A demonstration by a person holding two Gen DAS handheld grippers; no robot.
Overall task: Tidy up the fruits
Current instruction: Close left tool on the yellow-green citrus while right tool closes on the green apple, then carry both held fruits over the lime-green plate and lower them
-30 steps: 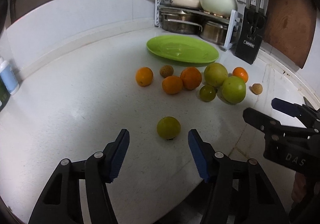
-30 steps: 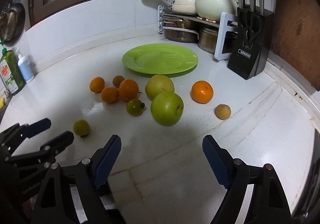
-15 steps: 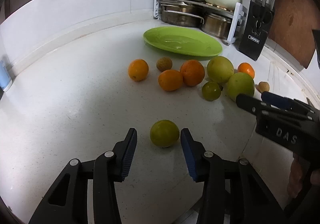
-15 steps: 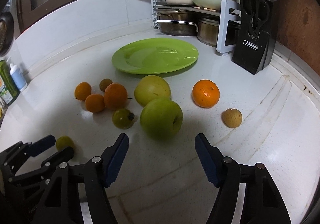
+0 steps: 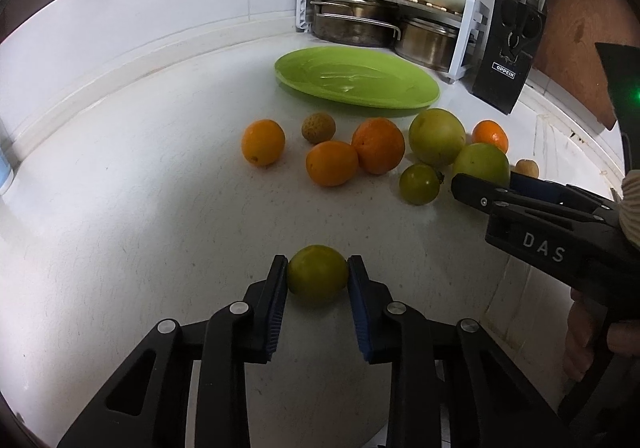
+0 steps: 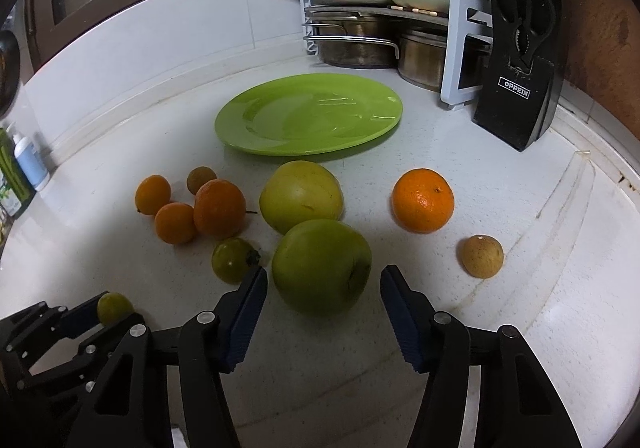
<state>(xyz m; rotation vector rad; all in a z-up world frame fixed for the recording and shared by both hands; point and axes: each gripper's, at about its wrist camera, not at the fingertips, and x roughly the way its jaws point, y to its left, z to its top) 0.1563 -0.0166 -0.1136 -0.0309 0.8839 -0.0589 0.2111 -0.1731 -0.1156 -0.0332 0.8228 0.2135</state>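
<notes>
Both hands were at the picking-up step of sorting the fruit on the white counter (image 6: 500, 176). The left gripper (image 5: 318, 280) had its blue pads pressed against either side of a small green lime (image 5: 318, 274) that sat alone on the counter, well apart from the other fruit, so that claw was shut on the lime. The right gripper (image 6: 324, 288) straddled the green apple (image 6: 322, 266), which rested just in front of a yellow-green pear (image 6: 301, 196); its jaws had just been closing, yet a gap showed on both sides of the apple, so it stood open and gripped nothing. The green plate (image 6: 308, 116) lay bare farther back, near the pot rack (image 6: 360, 32), and I judged it the likely place for the fruit. The next move, as I saw it, called for the right pads to finish closing squarely on the apple without nudging the small green tomato (image 6: 232, 260) just beside its left finger, and for the left hand to lift the lime clear. Compared with a second earlier, the left jaws, then wide around the lime, had closed onto it, and the right gripper, then short of the apple, had come forward around it, its jaws narrower than before.
</notes>
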